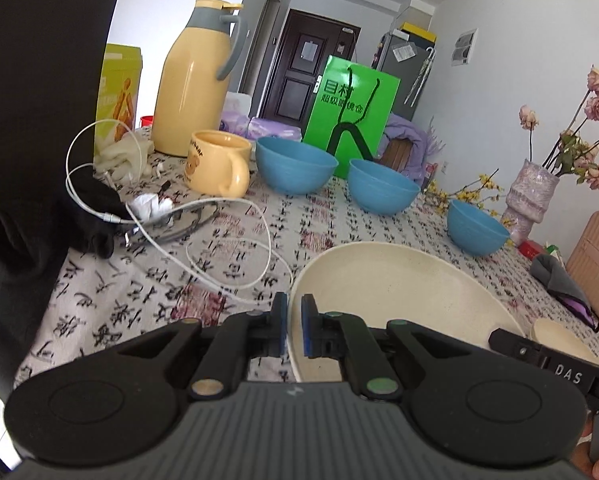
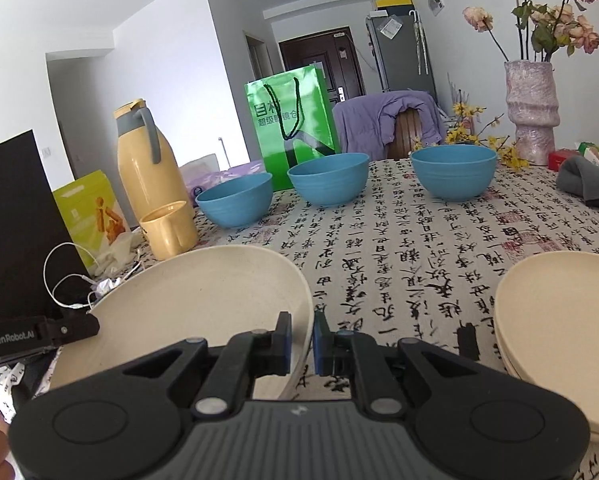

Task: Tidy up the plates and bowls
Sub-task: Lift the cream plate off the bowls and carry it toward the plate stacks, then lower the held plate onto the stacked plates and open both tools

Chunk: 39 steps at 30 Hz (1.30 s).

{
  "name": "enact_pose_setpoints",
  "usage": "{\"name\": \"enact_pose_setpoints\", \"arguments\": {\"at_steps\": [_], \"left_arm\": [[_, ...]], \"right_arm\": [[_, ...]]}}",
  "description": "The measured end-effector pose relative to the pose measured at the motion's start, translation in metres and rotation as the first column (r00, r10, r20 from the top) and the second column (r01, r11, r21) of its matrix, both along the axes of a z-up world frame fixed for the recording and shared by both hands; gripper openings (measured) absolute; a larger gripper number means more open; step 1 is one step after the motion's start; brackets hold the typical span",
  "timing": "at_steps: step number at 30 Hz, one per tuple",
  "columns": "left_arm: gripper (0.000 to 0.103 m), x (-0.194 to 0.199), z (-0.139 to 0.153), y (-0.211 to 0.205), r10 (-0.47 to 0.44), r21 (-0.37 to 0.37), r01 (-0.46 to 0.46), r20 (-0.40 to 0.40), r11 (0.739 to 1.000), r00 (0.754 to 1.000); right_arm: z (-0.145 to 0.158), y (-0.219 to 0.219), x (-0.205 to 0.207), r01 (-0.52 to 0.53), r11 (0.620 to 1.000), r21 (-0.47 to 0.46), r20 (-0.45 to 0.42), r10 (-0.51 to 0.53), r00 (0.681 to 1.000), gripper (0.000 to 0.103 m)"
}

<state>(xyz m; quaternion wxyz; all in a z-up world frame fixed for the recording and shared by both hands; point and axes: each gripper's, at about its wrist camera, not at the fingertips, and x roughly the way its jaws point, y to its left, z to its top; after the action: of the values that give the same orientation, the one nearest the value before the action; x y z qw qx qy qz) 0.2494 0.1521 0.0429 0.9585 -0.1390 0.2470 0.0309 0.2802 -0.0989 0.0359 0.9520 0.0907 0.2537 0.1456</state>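
Right wrist view: the right gripper (image 2: 302,342) has its jaws pinched down on the right rim of the cream plate (image 2: 187,300), one pad inside the rim, one outside.
Left wrist view: the left gripper (image 1: 294,326) is clamped the same way on the plate's (image 1: 403,292) left rim, jaws almost fully closed on the thin edge.
Plate: carried between the two hands, tilted, over the near part of the patterned tablecloth (image 2: 419,248); whether its underside touches the cloth, I can't tell.
Key relation: the stack of cream plates (image 2: 559,328) sits near and to the right, just beyond the right gripper, with a strip of bare cloth between it and the held plate.
Nearer hand: the right one, so by my reckoning it leads and the left follows across.
Bowls: three blue bowls (image 2: 235,200) (image 2: 327,182) (image 2: 453,170) in a row at the far side, apart from each other, not yet nested.
Left clutter: yellow mug (image 2: 167,228), yellow jug (image 2: 147,160) and a white cable (image 1: 219,248), well clear of the rightward path.
Watch for: the plate needs levelling before it settles on the stack.
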Motion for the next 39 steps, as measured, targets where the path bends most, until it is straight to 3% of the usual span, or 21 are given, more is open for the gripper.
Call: {"name": "enact_pose_setpoints", "arguments": {"at_steps": [9,18,27,39], "left_arm": [[0.007,-0.024,-0.004,-0.008,0.026,-0.016,-0.026,0.002,1.0,1.0],[0.007,-0.024,0.003,-0.042,-0.032,-0.025,0.033,0.019,0.999,0.999],[0.007,0.002,0.006,-0.11,-0.153,-0.034,0.154,0.037,0.988,0.988],[0.007,0.05,-0.004,-0.207,-0.293,-0.038,0.293,-0.009,0.955,0.956]], "right_arm": [[0.004,-0.005,-0.022,-0.037,0.999,-0.029,0.016,0.037,0.999,0.011],[0.013,-0.034,-0.032,0.011,0.999,-0.031,0.053,-0.01,0.999,0.011],[0.015,-0.101,-0.033,0.118,0.992,-0.037,0.053,-0.116,0.992,0.011],[0.002,-0.199,-0.014,0.266,0.962,-0.061,0.022,-0.265,0.964,0.012]]}}
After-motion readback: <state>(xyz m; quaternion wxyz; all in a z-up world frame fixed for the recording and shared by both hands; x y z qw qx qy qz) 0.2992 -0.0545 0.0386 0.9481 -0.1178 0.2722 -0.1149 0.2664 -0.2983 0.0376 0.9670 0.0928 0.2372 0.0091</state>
